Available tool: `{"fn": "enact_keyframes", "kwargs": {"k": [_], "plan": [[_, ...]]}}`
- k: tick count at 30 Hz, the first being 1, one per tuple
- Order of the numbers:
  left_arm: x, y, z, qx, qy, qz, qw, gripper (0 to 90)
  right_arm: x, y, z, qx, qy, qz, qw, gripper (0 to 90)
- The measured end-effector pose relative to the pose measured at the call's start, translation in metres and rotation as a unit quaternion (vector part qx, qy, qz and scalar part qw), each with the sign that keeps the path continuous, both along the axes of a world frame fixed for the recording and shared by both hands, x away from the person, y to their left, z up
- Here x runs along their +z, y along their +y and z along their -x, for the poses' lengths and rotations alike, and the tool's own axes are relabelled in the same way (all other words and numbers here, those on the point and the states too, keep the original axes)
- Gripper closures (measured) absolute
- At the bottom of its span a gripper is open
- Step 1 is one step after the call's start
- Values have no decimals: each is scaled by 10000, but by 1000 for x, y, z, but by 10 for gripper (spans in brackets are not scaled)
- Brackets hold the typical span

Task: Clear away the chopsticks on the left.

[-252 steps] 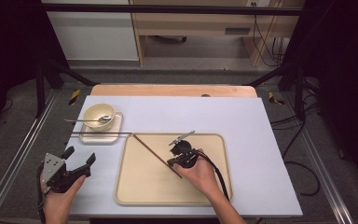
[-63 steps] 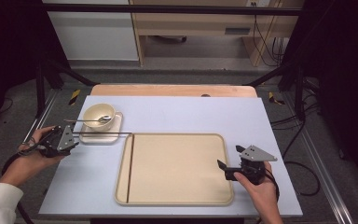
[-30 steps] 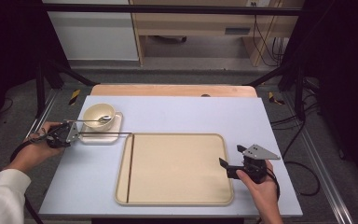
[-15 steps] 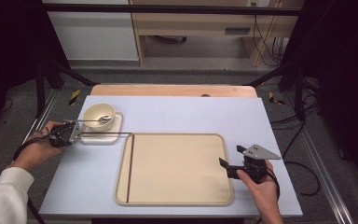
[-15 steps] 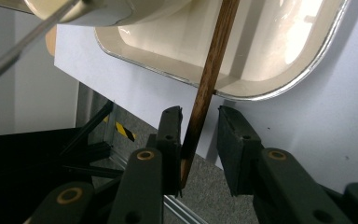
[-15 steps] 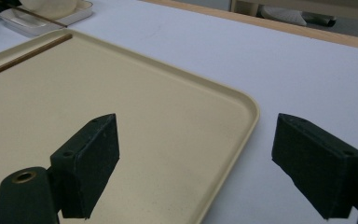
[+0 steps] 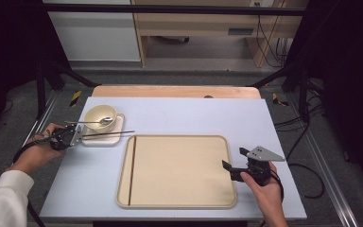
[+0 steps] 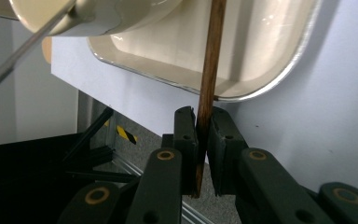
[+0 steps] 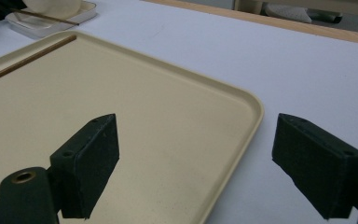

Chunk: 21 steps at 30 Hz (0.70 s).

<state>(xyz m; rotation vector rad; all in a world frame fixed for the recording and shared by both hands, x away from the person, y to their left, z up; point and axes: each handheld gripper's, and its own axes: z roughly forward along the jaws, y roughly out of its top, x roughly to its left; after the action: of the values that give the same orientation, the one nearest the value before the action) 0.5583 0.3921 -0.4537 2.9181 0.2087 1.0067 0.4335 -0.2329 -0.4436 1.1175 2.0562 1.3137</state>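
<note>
A pale blue-grey table (image 7: 179,113) fills the dim workspace. Beside the small cream rectangular saucer (image 7: 118,137), the left tool (image 7: 68,137) has just been closing and now pinches the near end of a thin dark wooden chopstick (image 8: 209,70) lying across that saucer: light, stiff, apt to pivot when held by one end. The left gripper view shows the pinch; the high view shows the chopstick's length. The right tool (image 7: 238,169), well away from the saucer, gapes empty.
</note>
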Motion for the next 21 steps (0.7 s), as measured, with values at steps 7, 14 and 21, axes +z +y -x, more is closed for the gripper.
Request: {"fn": "enact_keyframes", "kwargs": {"k": [7,14,21], "plan": [[2,0,11,-177,33,-5,9998,845,0,0,0,0,17,-27,10000,148],[13,-4,31,-327,-123,83,9994,845,1,-1,0,19,13,-67,10000,142],[25,-16,49,-532,-325,125,9980,845,2,3,0,84,57,-48,9999,133]]}}
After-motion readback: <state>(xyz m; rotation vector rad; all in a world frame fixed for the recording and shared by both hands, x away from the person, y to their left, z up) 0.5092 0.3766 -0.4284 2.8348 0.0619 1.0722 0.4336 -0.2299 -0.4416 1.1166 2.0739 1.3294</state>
